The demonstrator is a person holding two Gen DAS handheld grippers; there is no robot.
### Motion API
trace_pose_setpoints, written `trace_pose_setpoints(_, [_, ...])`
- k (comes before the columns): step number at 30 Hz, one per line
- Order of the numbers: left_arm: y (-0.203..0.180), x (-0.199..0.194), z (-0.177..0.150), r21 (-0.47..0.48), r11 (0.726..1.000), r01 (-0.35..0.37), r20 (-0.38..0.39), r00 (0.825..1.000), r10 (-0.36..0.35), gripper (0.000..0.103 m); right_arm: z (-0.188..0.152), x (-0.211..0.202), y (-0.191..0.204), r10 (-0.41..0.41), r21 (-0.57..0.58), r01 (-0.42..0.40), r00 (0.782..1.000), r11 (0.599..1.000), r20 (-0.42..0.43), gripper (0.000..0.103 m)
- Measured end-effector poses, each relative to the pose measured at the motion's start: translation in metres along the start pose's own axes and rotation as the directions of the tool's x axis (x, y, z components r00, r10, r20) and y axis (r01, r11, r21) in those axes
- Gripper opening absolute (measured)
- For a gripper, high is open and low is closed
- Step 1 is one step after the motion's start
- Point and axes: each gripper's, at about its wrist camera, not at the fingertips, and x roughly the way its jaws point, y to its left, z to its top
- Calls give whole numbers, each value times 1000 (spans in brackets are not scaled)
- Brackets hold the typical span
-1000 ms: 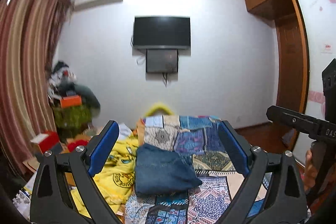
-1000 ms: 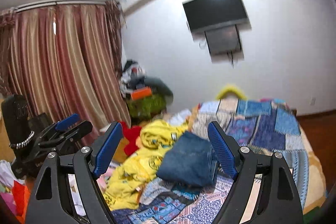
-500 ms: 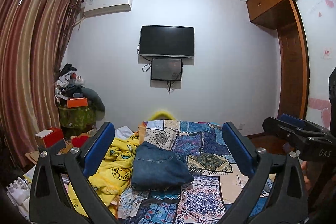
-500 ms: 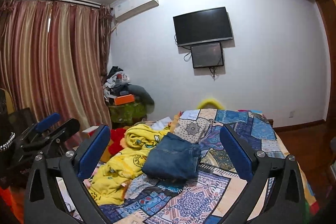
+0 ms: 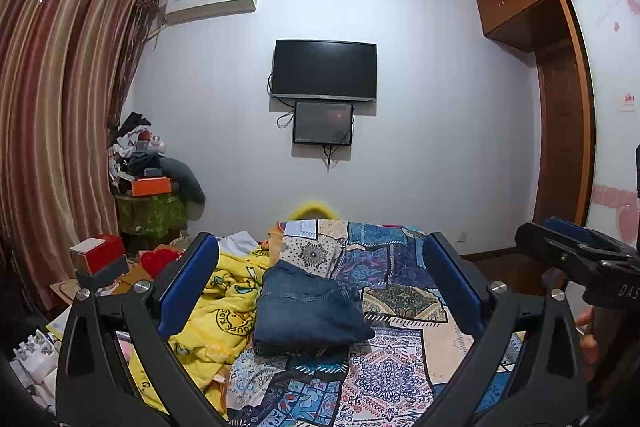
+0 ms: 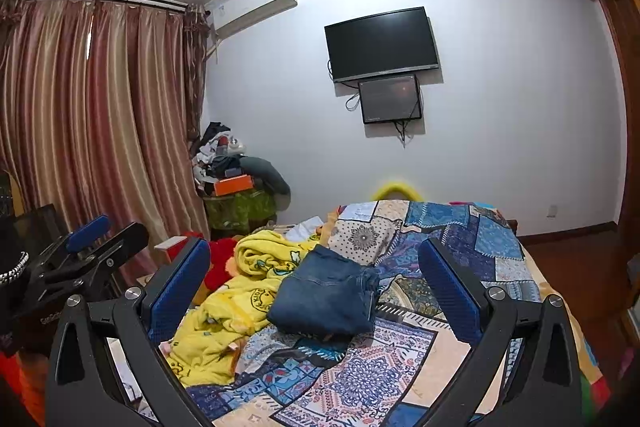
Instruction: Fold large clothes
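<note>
The folded dark-blue denim jeans [image 5: 308, 311] lie on the patchwork bedspread [image 5: 384, 371], just right of the crumpled yellow blanket [image 5: 216, 311]. Left tool [image 5: 320, 291] and right tool [image 6: 316, 291] hang spread, empty. Likely finished; press the stack's edges flat.

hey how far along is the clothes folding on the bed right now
Done: the jeans lie folded in a compact stack on the patchwork bedspread. In hand: nothing; the left gripper and right gripper are both open, held above the bed. Left: the yellow blanket beside the jeans is crumpled, if it counts as part of the job.
</note>
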Motion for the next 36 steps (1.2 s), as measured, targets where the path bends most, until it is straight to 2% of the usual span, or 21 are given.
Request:
trace_pose_setpoints(26, [9, 11, -3, -20, 1000, 4, -53, 999, -5, 102, -2, -1, -2, -20, 4, 20, 999, 1000, -36, 103])
trace_pose_setpoints(36, [8, 12, -4, -21, 999, 46, -62, 997, -47, 102, -2, -2, -5, -28, 16, 29, 999, 999, -40, 103])
